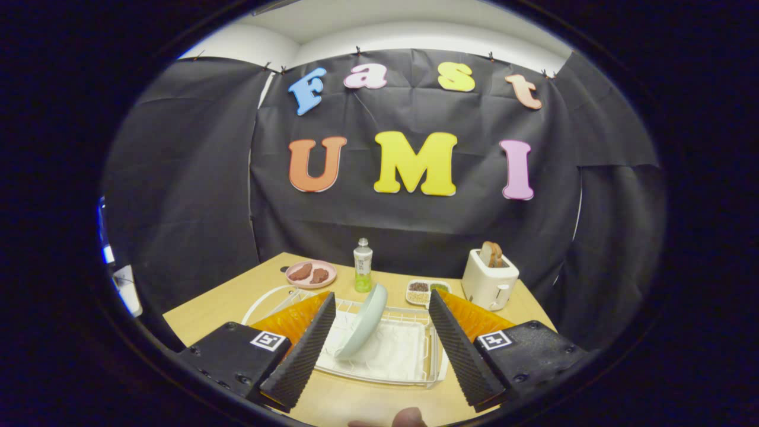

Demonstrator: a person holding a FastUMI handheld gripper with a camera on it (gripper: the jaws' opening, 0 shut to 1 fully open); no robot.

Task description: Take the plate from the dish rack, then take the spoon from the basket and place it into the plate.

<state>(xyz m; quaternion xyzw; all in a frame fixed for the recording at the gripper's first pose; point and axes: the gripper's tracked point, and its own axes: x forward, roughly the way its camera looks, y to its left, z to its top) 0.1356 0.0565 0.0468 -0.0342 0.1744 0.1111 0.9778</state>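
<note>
At the nearest point a fingertip (409, 417) of the person is glimpsed just below the gripper (379, 347). The gripper is held wide open, and nothing is gripped: its two ribbed black fingers (305, 350) are spread to either side of the dish rack (409, 370), above the wooden table (225, 302).

Between the fingers and just ahead of them, the pale green plate (362, 323) is seen standing on edge in the white wire rack, tilted, with its rim uppermost. It is not yet touched by either finger. The first step of the task is therefore judged to be only at the approach.

Beside the rack, behind the left finger, part of a white rim (261, 299) is made out; whether this is the basket cannot be told, and no spoon can be made out there.

Farther off, a green bottle (363, 265) is set just beyond the plate, with a pink dish (311, 274) to one side, a small divided tray (427, 290) to the other, and a white toaster (489, 279) near the table's far corner.

Several risks are judged from here. The thin, smooth rim could be missed or pinched off-centre, so that the plate slips or swings when lifted. The rack could be dragged along if the plate is caught in the wires. The bottle could be knocked over if the fingers are pushed too far forward.
</note>
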